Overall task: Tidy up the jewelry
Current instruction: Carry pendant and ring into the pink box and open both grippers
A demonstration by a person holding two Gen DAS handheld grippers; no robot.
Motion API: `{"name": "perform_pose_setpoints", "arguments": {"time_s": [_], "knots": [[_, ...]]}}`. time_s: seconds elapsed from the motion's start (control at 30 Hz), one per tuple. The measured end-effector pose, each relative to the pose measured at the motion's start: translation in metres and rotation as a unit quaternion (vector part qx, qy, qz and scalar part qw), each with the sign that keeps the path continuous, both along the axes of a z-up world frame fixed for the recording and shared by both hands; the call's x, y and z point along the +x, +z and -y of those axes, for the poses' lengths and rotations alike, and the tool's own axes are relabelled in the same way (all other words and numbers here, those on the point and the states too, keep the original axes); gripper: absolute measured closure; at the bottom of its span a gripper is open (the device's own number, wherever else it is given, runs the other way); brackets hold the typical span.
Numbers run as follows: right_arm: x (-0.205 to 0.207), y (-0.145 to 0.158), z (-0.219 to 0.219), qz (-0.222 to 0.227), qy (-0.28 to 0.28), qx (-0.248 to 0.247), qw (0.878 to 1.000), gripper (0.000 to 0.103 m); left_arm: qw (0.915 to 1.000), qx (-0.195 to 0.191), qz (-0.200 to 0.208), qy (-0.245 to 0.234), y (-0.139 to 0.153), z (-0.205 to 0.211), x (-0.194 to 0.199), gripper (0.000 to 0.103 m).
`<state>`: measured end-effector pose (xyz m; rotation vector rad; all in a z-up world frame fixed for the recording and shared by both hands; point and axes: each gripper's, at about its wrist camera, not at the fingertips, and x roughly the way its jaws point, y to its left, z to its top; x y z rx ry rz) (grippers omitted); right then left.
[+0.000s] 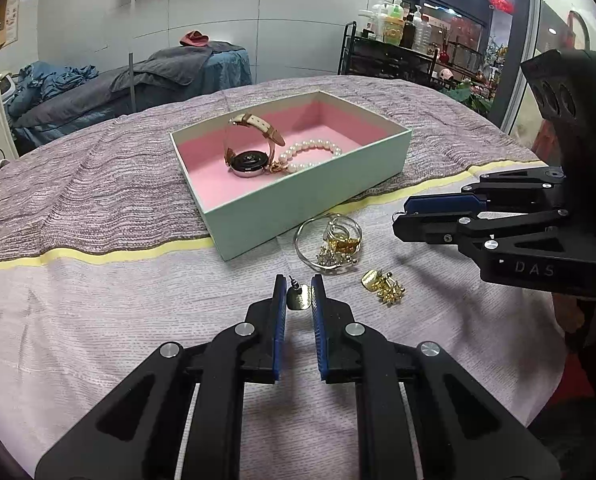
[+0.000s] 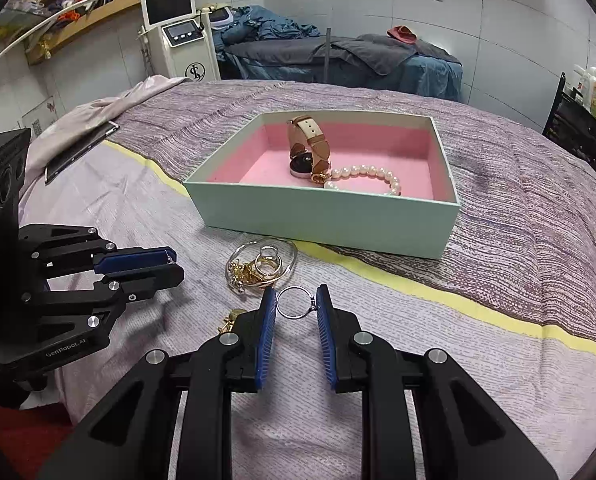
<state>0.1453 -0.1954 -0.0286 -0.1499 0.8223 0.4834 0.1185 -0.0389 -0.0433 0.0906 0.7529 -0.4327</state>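
My left gripper (image 1: 299, 285) is shut on a small gold earring (image 1: 300, 300) with a dark stud, held just above the pale cloth. My right gripper (image 2: 296, 291) is shut on a thin silver ring (image 2: 293, 302), which spans the gap between its blue pads. Each gripper also shows in the other's view: the right gripper (image 1: 400, 216) and the left gripper (image 2: 177, 265). Between them lies a pile of jewelry (image 1: 330, 242) (image 2: 261, 266): a silver bangle, rings and gold pieces. Behind it, the mint box (image 1: 310, 204) (image 2: 326, 220) with pink lining holds a watch (image 1: 251, 152) (image 2: 308, 148) and a pearl bracelet (image 1: 310, 154) (image 2: 368, 178).
A loose gold earring (image 1: 382, 282) (image 2: 230, 317) lies on the cloth right of my left gripper. The bed cover has a yellow stripe (image 1: 117, 254) and a purple knit part behind. A dark tablet (image 2: 81, 150) rests at the far left. A second bed, a machine and a shelf trolley stand beyond.
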Motion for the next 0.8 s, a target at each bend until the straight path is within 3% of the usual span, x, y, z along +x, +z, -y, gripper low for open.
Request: {"name": "perform_pose_setpoints", "arguments": {"time_s": [0.37,0.67,0.8], "knots": [[0.017,0.036,-0.012,0.035,0.005,0.015,0.999,0.083,0.9988,0.009,0.047,0.002,0.036,0.001,0.028,0.090],[0.063,0.041,-0.018,0.016,-0.006,0.006,1.000,0.083,0.9999,0.003,-0.016,0.001,0.038,0.003,0.098,0.090],[0.087,0.033,-0.019,-0.006,-0.018,0.003,1.000,0.083,0.9991,0.017,-0.037,-0.004,0.032,0.011,0.120,0.090]]}}
